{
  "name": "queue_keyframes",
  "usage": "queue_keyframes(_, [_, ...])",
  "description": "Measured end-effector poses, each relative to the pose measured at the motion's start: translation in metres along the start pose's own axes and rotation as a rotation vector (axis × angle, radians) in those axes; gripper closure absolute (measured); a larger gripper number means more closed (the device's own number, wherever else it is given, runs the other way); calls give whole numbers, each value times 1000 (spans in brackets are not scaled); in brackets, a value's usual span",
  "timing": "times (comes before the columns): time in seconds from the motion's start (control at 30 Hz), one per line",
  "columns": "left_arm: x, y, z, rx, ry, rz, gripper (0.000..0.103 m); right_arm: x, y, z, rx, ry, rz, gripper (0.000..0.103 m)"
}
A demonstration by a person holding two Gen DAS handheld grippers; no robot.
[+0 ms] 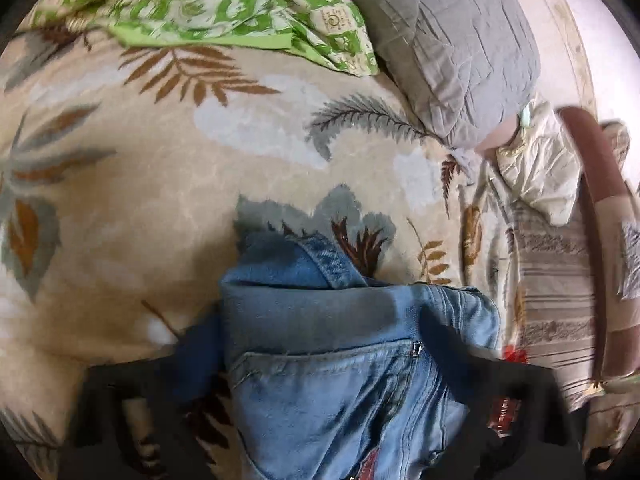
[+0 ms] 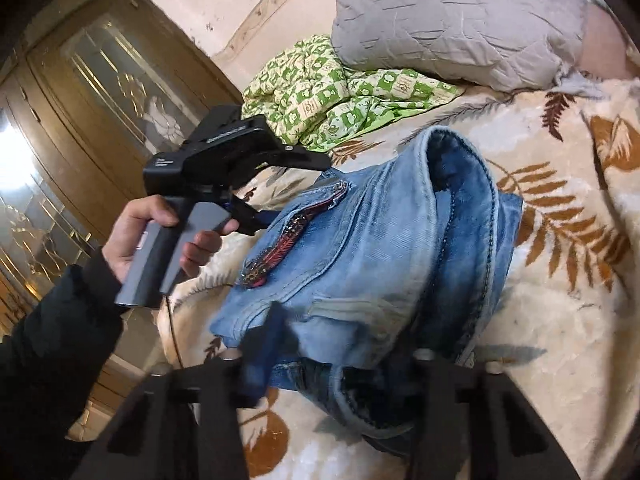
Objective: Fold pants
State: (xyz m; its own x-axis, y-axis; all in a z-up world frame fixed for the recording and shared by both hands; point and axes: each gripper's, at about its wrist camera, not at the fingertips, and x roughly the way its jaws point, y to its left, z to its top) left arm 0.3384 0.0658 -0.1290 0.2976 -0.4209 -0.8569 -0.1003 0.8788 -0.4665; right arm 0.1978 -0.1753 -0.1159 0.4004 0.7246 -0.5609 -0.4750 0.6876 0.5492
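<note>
Light blue jeans [image 2: 372,248] lie bunched and partly folded on a cream leaf-patterned blanket [image 2: 560,320]. In the left wrist view the jeans [image 1: 340,380] fill the bottom centre, and my left gripper [image 1: 316,344] stands wide open with one blue-tipped finger on each side of the bundle. The left gripper also shows in the right wrist view [image 2: 256,216], held in a hand at the jeans' left edge. My right gripper [image 2: 352,344] is open over the near edge of the jeans, its left finger [image 2: 268,332] blurred, its right one hidden by denim.
A grey pillow [image 2: 460,20] and a green checked quilt [image 2: 340,96] lie at the head of the bed. A wooden glass-panelled wardrobe [image 2: 80,92] stands to the left. In the left wrist view a striped cloth [image 1: 556,280] and a cream bundle [image 1: 540,172] lie at the right.
</note>
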Motion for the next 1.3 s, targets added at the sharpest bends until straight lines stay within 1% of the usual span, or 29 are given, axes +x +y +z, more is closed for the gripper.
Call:
queue_keyframes(0.03, [1, -2, 1, 13, 9, 25, 44, -1, 0, -1, -7, -6, 1, 71])
queue_keyframes(0.07, [3, -3, 2, 24, 20, 22, 47, -4, 1, -2, -12, -19, 4, 72])
queue_keyframes(0.1, [2, -3, 3, 34, 21, 31, 54, -6, 2, -3, -17, -35, 10, 73])
queue_keyframes(0.13, [2, -2, 5, 33, 28, 41, 57, -9, 3, -3, -22, -45, 11, 75])
queue_keyframes(0.2, [3, 1, 5, 29, 32, 47, 59, -11, 9, -6, -60, -69, 5, 76])
queue_keyframes(0.37, [14, 1, 4, 35, 40, 77, 60, -19, 24, -28, -153, -89, -37, 81])
queue_keyframes(0.43, [15, -1, 4, 42, 47, 83, 60, -24, 18, -37, -140, -93, -44, 82])
queue_keyframes(0.5, [15, 0, 4, 38, 48, 87, 60, -28, 13, -39, -121, -97, -43, 83])
queue_keyframes(0.67, [13, -3, 2, 48, 26, 103, 57, -37, 18, -38, -133, -96, -66, 83])
queue_keyframes(0.7, [12, -3, 1, 55, 17, 114, 55, -40, 19, -38, -136, -94, -84, 85])
queue_keyframes(0.77, [9, -3, -1, 51, -7, 104, 52, -44, 17, -39, -124, -81, -103, 84])
queue_keyframes(0.8, [6, -2, -3, 45, -24, 94, 46, -46, 15, -37, -101, -75, -118, 84])
queue_keyframes(0.83, [-1, -1, -5, 39, -41, 73, 33, -49, 13, -35, -79, -65, -137, 83])
queue_keyframes(0.87, [-7, 0, -9, 36, -52, 45, 24, -51, 12, -33, -69, -61, -143, 81])
queue_keyframes(0.9, [-16, 1, -14, 39, -67, 14, 13, -57, 13, -30, -64, -59, -150, 66])
queue_keyframes(0.93, [-25, 0, -19, 52, -88, -11, 9, -62, 13, -28, -60, -68, -155, 33])
queue_keyframes(0.97, [-36, 0, -26, 80, -113, -30, 8, -67, 14, -27, -56, -84, -156, 20])
queue_keyframes(1.0, [-49, -3, -37, 137, -143, -32, 6, -76, 15, -24, -46, -117, -147, 8])
queue_keyframes(1.03, [-58, -6, -46, 192, -167, -18, 5, -84, 15, -19, -34, -142, -126, 8])
queue_keyframes(1.07, [-67, -11, -59, 274, -205, 20, 5, -87, 14, -14, -23, -147, -115, 8])
queue_keyframes(1.1, [-78, -18, -78, 400, -256, 88, 5, -90, 12, -6, -3, -152, -108, 8])
queue_keyframes(1.13, [-83, -22, -90, 486, -286, 134, 5, -92, 8, 4, 31, -157, -96, 8])
queue_keyframes(1.2, [-91, -33, -126, 690, -354, 224, 5, -89, -2, 23, 102, -144, -65, 8])
queue_keyframes(1.23, [-93, -37, -146, 794, -378, 255, 5, -86, -7, 31, 139, -135, -54, 8])
queue_keyframes(1.27, [-94, -37, -161, 867, -380, 268, 5, -81, -13, 41, 184, -114, -44, 8])
queue_keyframes(1.3, [-93, -38, -170, 909, -369, 275, 5, -73, -20, 52, 229, -88, -28, 8])
